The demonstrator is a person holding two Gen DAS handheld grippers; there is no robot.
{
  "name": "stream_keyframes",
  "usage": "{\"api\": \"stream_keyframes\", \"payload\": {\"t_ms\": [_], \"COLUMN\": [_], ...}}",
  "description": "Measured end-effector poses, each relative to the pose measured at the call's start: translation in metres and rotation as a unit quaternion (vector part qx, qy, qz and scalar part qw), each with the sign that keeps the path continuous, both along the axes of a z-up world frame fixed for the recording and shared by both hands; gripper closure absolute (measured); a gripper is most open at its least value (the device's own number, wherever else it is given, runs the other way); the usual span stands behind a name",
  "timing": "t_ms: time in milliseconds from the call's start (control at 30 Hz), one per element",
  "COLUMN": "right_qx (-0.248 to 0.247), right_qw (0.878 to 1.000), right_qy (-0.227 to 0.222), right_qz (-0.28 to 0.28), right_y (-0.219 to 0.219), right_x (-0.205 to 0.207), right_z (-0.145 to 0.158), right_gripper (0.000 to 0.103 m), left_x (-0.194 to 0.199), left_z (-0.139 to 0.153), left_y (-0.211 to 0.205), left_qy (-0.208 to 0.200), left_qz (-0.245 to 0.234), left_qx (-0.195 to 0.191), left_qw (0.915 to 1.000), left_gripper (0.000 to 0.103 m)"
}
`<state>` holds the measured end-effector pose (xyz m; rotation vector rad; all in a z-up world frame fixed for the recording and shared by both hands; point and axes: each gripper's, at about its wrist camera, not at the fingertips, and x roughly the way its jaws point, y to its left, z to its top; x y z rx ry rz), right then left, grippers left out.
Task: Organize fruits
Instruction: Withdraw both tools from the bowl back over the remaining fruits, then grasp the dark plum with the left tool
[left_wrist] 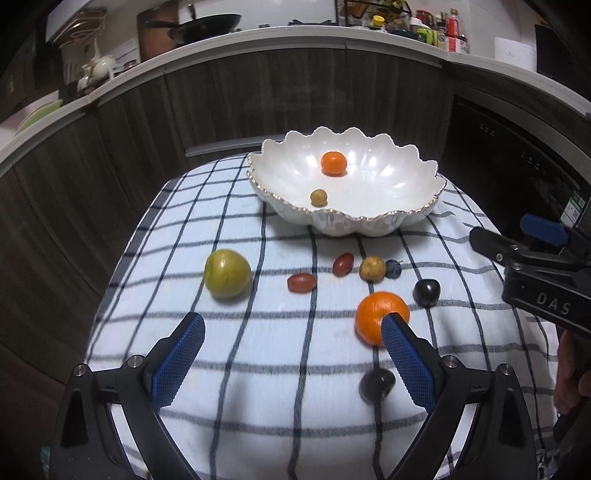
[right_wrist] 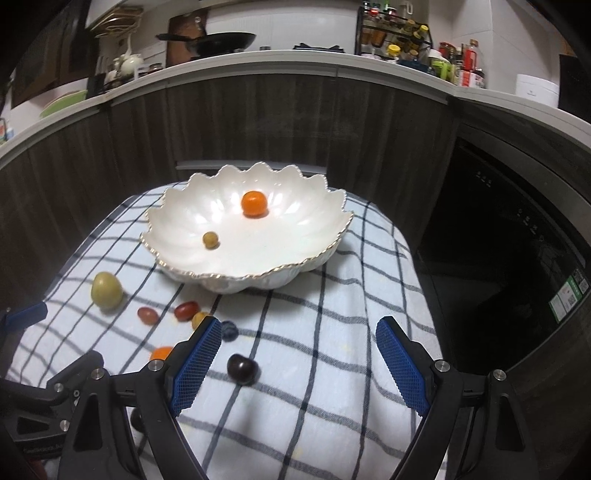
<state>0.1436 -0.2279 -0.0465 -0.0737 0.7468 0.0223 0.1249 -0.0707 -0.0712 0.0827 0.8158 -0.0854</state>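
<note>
A white scalloped bowl (left_wrist: pixel 402 184) (right_wrist: pixel 295 236) holds a small orange (left_wrist: pixel 333 163) (right_wrist: pixel 254 203) and a small yellow-brown fruit (left_wrist: pixel 318 197) (right_wrist: pixel 211 240). On the checked cloth lie a green fruit (left_wrist: pixel 227 273) (right_wrist: pixel 106 290), two red grape tomatoes (left_wrist: pixel 301 282) (left_wrist: pixel 342 264), a yellow-brown fruit (left_wrist: pixel 372 269), a blueberry (left_wrist: pixel 393 268) (right_wrist: pixel 229 329), an orange (left_wrist: pixel 376 317), and two dark cherries (left_wrist: pixel 426 291) (left_wrist: pixel 376 384). My left gripper (left_wrist: pixel 293 325) is open and empty above the cloth; its right finger overlaps the orange. My right gripper (right_wrist: pixel 299 332) is open and empty, with a dark cherry (right_wrist: pixel 242 368) between its fingers below.
The checked cloth (left_wrist: pixel 258 369) covers a small table with edges falling off on all sides. Dark wood cabinets and a counter with a wok (left_wrist: pixel 207 27) and bottles stand behind. A black appliance (right_wrist: pixel 517 258) is at the right.
</note>
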Motion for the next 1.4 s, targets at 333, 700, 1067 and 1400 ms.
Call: {"api": "stream_keyframes", "payload": {"t_ms": [333,700,1067,1400], "right_qx": [0.004,0.01,-0.009,-0.009], "right_qw": [0.999,0.997,0.989,0.984], "right_qy": [0.015,0.02,0.028,0.037], "right_qz": [0.034,0.078,0.143,0.175], "right_y": [0.0,0.0,0.003,0.007], "right_x": [-0.006,-0.007,0.0,0.006], "right_z": [-0.02,-0.038,-0.052,-0.059], "right_gripper": [0.017,0.019,0.033,0.037], "left_x": [-0.021,-0.034,-0.031,-0.029], "left_z": [-0.015,-0.031,-0.048,-0.056], "left_y": [-0.015,-0.034,-0.046,-0.05], "left_qy": [0.005,-0.009,0.027,0.029], "left_qz": [-0.024,-0.017,0.035,0.078], "left_qx": [0.002,0.0,-0.021,-0.023], "left_qw": [0.9997,0.9998,0.9988,0.9962], "left_gripper": [0.006,0.014,0.025,0.044]}}
